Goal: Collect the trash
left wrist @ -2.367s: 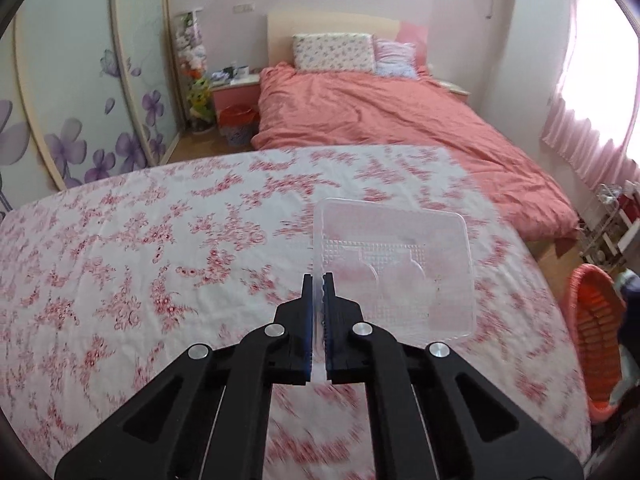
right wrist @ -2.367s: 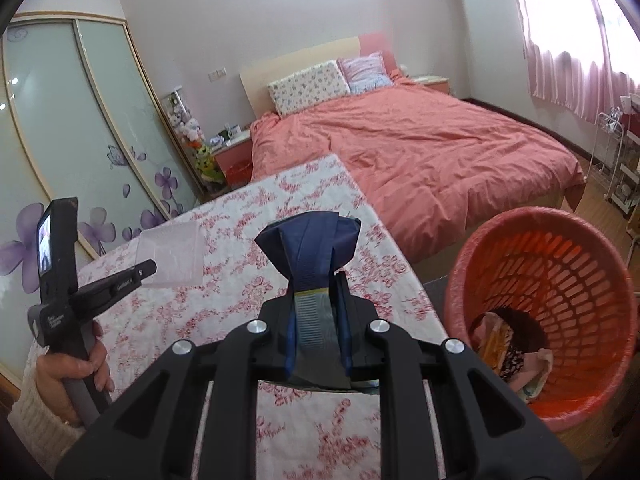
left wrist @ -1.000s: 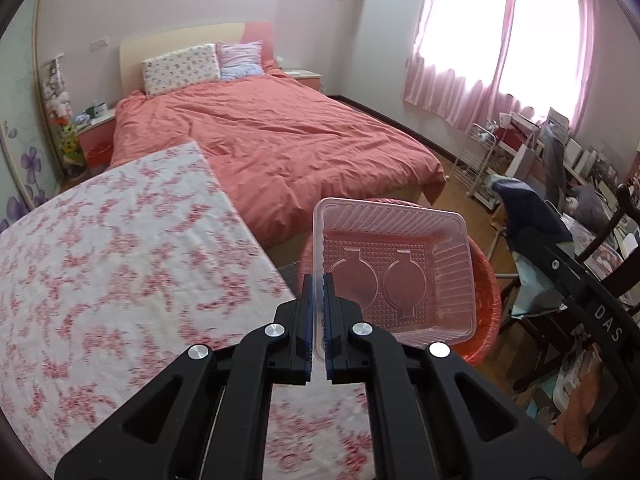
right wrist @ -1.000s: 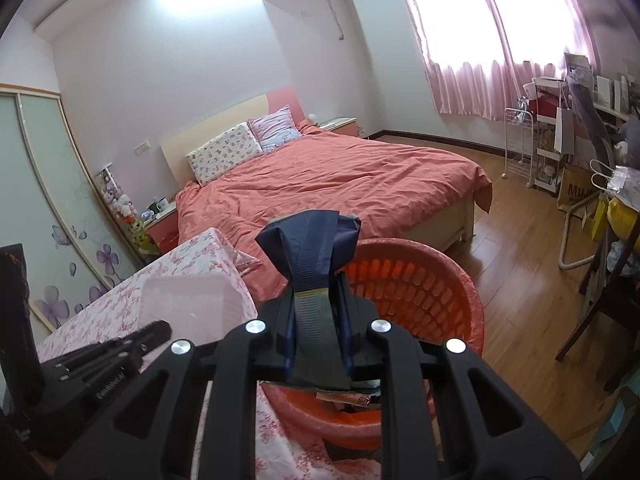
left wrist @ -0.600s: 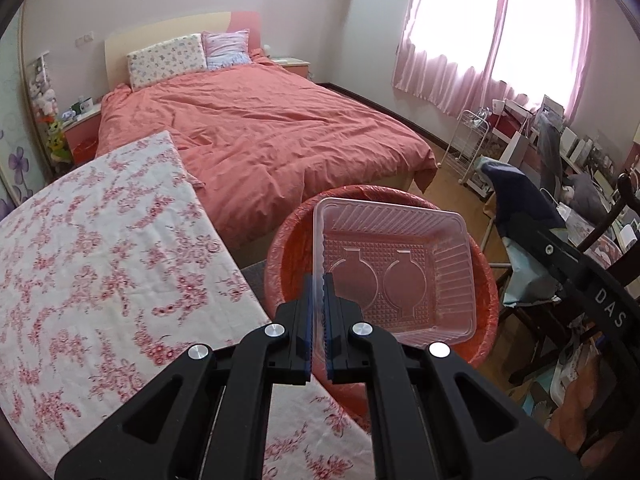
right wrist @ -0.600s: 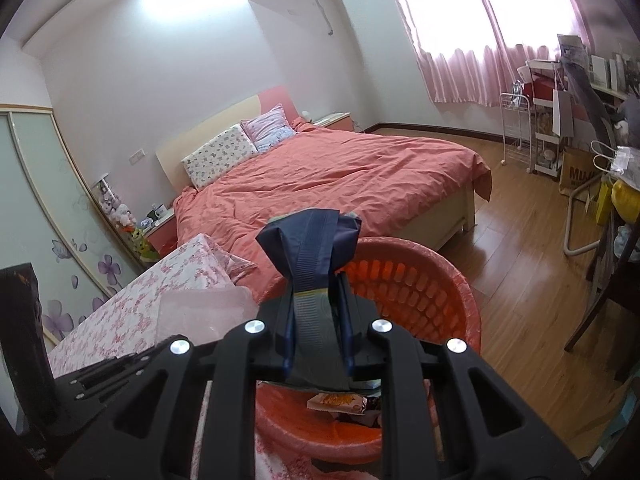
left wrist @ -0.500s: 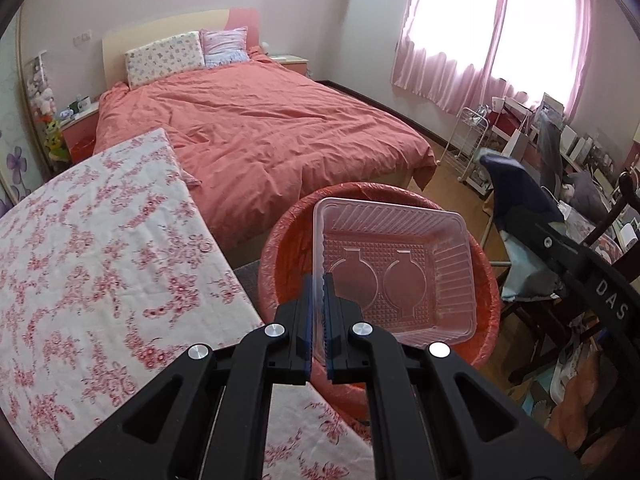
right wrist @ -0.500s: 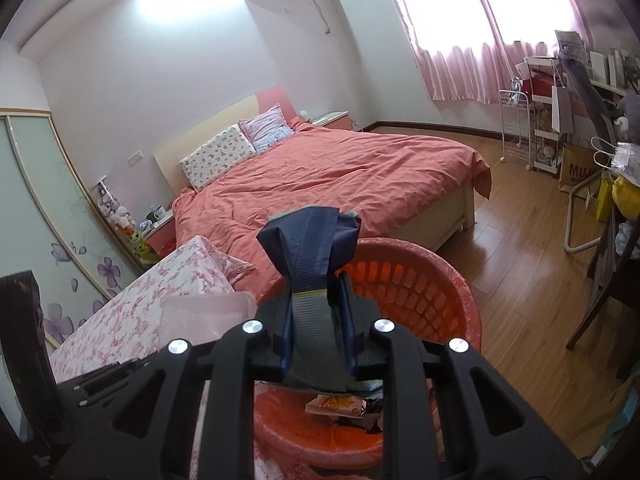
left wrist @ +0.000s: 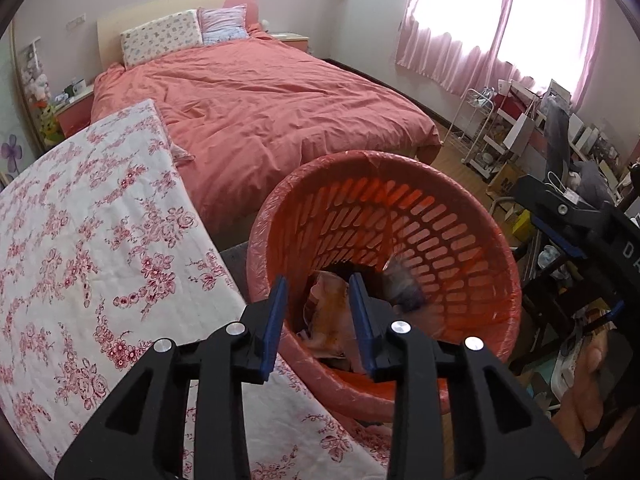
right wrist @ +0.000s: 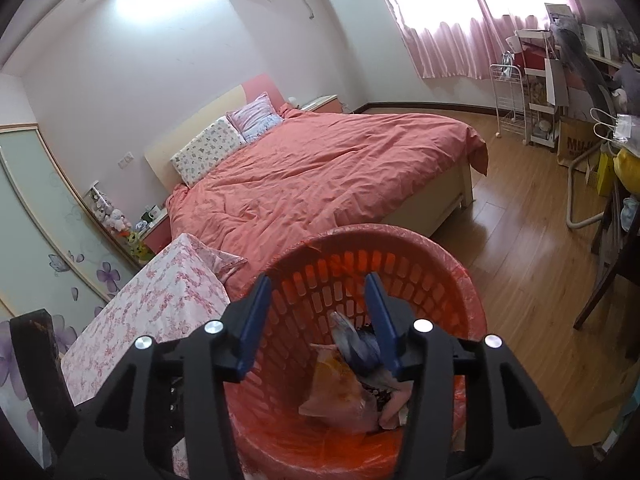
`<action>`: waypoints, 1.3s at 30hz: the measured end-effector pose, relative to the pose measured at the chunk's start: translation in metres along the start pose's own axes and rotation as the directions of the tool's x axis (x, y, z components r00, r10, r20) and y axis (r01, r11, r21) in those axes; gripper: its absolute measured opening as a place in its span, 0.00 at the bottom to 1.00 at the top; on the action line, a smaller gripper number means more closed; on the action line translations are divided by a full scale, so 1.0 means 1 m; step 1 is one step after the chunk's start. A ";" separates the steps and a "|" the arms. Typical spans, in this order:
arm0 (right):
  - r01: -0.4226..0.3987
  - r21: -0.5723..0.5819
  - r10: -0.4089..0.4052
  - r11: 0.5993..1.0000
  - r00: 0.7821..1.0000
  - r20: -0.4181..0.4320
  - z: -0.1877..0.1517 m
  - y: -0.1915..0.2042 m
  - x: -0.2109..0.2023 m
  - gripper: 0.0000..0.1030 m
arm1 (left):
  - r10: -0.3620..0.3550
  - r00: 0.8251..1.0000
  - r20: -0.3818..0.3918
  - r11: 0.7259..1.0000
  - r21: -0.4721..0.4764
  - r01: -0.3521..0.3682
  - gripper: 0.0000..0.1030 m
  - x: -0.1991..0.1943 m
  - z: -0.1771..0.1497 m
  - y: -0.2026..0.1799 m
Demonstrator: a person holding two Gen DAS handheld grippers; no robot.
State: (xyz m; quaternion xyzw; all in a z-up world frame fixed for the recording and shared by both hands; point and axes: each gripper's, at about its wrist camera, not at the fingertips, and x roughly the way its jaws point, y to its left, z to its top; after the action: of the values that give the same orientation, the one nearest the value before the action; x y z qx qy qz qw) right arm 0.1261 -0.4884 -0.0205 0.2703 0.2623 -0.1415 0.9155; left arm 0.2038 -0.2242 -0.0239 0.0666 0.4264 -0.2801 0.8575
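Observation:
An orange slotted waste basket point(left wrist: 460, 216) stands beside the floral-covered table; it also shows in the right wrist view point(right wrist: 452, 280). My left gripper point(left wrist: 318, 308) is open and empty above the basket's near rim. My right gripper point(right wrist: 320, 312) is open and empty over the basket mouth. Inside lie the clear plastic tray point(right wrist: 340, 392) and the dark blue wrapper point(right wrist: 360, 344), which also shows blurred in the left wrist view point(left wrist: 404, 284), on top of other trash.
The floral tablecloth point(left wrist: 80, 260) lies to the left of the basket. A bed with a coral cover point(left wrist: 256, 100) stands behind. Wooden floor point(right wrist: 532, 264) lies to the right, with a white rack point(right wrist: 516, 92), a chair and clutter along the window wall.
Both grippers opened over the basket. The clear tray left the left gripper and the blue wrapper left the right gripper; both now lie in the basket.

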 end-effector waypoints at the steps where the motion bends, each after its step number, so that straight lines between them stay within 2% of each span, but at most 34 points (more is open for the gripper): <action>1: 0.001 0.001 -0.001 1.000 1.000 0.001 0.000 0.000 -0.001 0.49 | 0.005 1.000 0.001 1.000 -0.002 -0.005 0.32 -0.002 -0.001 0.001; 7: 0.008 -0.008 -0.008 1.000 1.000 0.014 -0.002 0.002 -0.015 0.52 | 0.035 0.999 0.023 0.999 -0.018 -0.034 0.33 -0.019 -0.006 0.017; 10: 0.020 -0.042 -0.018 0.999 0.999 0.039 -0.005 0.010 -0.032 0.59 | 0.055 0.997 0.049 0.998 -0.024 -0.054 0.35 -0.035 -0.011 0.029; 11: 0.026 -0.059 -0.022 0.998 0.998 0.054 -0.007 0.014 -0.040 0.62 | 0.060 0.997 0.058 0.998 -0.025 -0.058 0.36 -0.040 -0.012 0.033; 13: 0.031 -0.087 -0.024 0.996 0.996 0.081 -0.013 0.022 -0.055 0.69 | 0.082 0.992 0.093 0.996 -0.032 -0.080 0.48 -0.058 -0.020 0.042; 17: 0.063 -0.142 -0.041 0.988 0.988 0.150 -0.031 0.040 -0.090 0.92 | 0.124 0.979 0.164 0.992 -0.044 -0.118 0.60 -0.092 -0.035 0.058; 19: 0.088 -0.177 -0.056 0.980 0.983 0.177 -0.044 0.050 -0.106 0.96 | 0.155 0.966 0.208 0.988 -0.055 -0.146 0.75 -0.112 -0.049 0.064; 22: 0.142 -0.224 -0.093 0.964 0.972 0.216 -0.062 0.064 -0.126 0.96 | 0.195 0.946 0.259 0.981 -0.071 -0.183 0.85 -0.135 -0.066 0.069; 25: 0.233 -0.280 -0.152 0.931 0.947 0.283 -0.085 0.079 -0.150 0.96 | 0.245 0.918 0.312 0.969 -0.093 -0.228 0.96 -0.160 -0.086 0.072; 29: 0.304 -0.329 -0.190 0.894 0.923 0.336 -0.109 0.095 -0.175 0.96 | 0.304 0.878 0.371 0.953 -0.116 -0.281 0.98 -0.187 -0.108 0.070; 33: 0.307 -0.361 -0.177 0.880 0.919 0.351 -0.132 0.107 -0.194 0.96 | 0.350 0.845 0.405 0.936 -0.131 -0.325 0.98 -0.203 -0.128 0.064; 35: 0.285 -0.362 -0.154 0.887 0.923 0.352 -0.142 0.110 -0.204 0.96 | 0.370 0.837 0.404 0.929 -0.142 -0.342 0.98 -0.206 -0.138 0.062; 39: 0.256 -0.346 -0.111 0.902 0.915 0.388 -0.159 0.114 -0.226 0.96 | 0.388 0.833 0.394 0.921 -0.183 -0.343 0.98 -0.213 -0.158 0.064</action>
State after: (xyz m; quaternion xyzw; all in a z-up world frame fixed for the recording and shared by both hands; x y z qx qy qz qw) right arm -0.0780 -0.2782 0.0391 0.0258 0.1381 -0.2205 0.9652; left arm 0.0263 -0.0249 0.0331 0.0395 0.2238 -0.0959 0.9691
